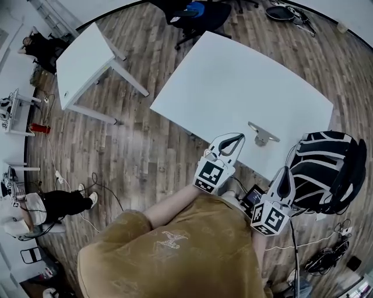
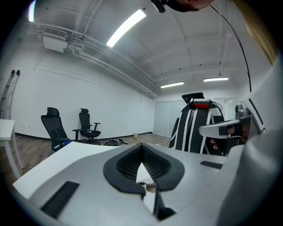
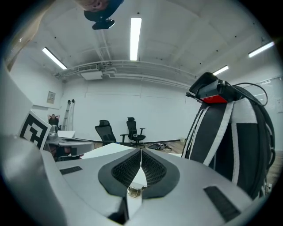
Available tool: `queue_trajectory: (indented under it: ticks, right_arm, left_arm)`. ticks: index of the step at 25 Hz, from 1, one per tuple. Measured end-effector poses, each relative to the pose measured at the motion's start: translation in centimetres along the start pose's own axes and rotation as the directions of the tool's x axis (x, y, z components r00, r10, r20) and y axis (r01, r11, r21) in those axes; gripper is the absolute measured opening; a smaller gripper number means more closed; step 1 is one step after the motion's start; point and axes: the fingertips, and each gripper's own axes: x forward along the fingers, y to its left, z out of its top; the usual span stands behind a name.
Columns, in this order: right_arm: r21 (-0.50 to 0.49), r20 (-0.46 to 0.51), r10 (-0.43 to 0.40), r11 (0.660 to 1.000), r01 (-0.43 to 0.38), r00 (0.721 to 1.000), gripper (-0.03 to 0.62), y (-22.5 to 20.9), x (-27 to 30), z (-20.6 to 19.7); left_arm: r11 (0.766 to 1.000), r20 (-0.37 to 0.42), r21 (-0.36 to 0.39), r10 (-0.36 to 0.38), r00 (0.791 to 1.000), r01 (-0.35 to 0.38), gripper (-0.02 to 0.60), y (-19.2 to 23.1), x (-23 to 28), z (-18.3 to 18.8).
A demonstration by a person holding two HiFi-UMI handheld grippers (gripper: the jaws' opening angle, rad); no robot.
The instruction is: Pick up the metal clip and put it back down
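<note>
The metal clip [image 1: 262, 135] lies flat on the white bench [image 1: 233, 75], close to the near edge and toward its right end. From there the bench top spreads wide and white to the far edge and the left corner.

The left gripper [image 1: 239, 137] reaches in over the near edge, its tips just left of the clip and apart from it. In the left gripper view its fingers [image 2: 128, 165] are clenched tip to tip, with nothing between them, and the left gripper [image 2: 142, 148] points across the bench top.

The right gripper [image 1: 284, 170] hangs off the bench, just outside the near edge, in the narrow gap between that edge and a black backpack with white stripes [image 1: 329, 169]. In its own view the right gripper [image 3: 140, 152] is also pressed closed on nothing, and the backpack [image 3: 230, 141] rises close on its right.

The backpack crowds the bench's near right corner. Left of the bench, open wooden floor [image 1: 140, 145] runs to a smaller white table [image 1: 81, 58] standing well apart. An office chair [image 1: 195, 14] stands beyond the far edge.
</note>
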Motion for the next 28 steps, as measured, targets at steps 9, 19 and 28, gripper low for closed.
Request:
queue_trajectory:
  ticks: [9,19,28]
  right_arm:
    - [0.02,0.0,-0.075,0.997,0.075,0.997,0.009,-0.4,2.4,0.6]
    - [0.027,-0.032,-0.028,0.999,0.029,0.999,0.009,-0.9,6.3,0.0]
    - [0.038,-0.076,0.004,0.999,-0.001,0.997,0.009,-1.0,9.2,-0.8]
  left_arm:
    - [1.0,0.006,0.016,-0.024,1.0,0.024,0.006,1.8,2.8,0.7]
    - [0.996,-0.042,0.083,-0.024,0.999,0.027,0.006,3.1,7.0,-1.2]
    - [0.966,-0.141,0.254,-0.02,0.99,0.056,0.006,3.6,10.3,-4.2]
